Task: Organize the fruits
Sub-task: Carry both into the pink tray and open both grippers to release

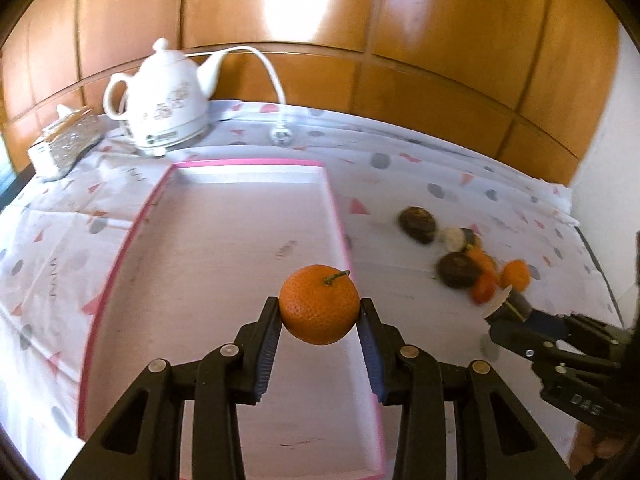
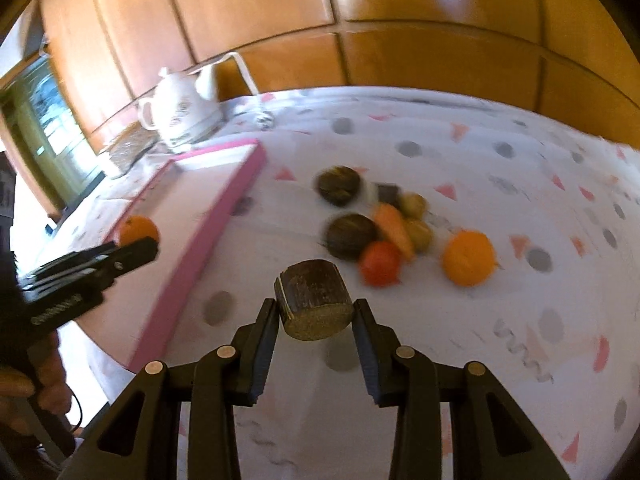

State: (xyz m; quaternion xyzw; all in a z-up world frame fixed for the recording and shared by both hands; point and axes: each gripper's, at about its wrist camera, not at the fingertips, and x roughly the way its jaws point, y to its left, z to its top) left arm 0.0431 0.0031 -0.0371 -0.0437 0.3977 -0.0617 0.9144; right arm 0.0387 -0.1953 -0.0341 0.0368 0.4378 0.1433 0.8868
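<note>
My left gripper (image 1: 319, 312) is shut on an orange mandarin (image 1: 319, 303) with a short stem, held in the air over the near right part of the pink-rimmed tray (image 1: 256, 163). My right gripper (image 2: 316, 314) is shut on a brown cut fruit piece (image 2: 314, 299), lifted above the tablecloth to the right of the tray (image 2: 224, 200). In the right wrist view the left gripper (image 2: 120, 254) shows at the left with the mandarin (image 2: 138, 230). In the left wrist view the right gripper (image 1: 504, 312) enters from the right. The tray's inside looks bare.
A blurred pile of fruits (image 2: 380, 224) lies on the patterned tablecloth (image 2: 520, 184) right of the tray, with a loose orange (image 2: 468, 258) beside it. A white teapot (image 1: 164, 96) with cord and plug (image 1: 280, 134) and a tissue box (image 1: 64, 140) stand behind the tray. A wooden wall backs the table.
</note>
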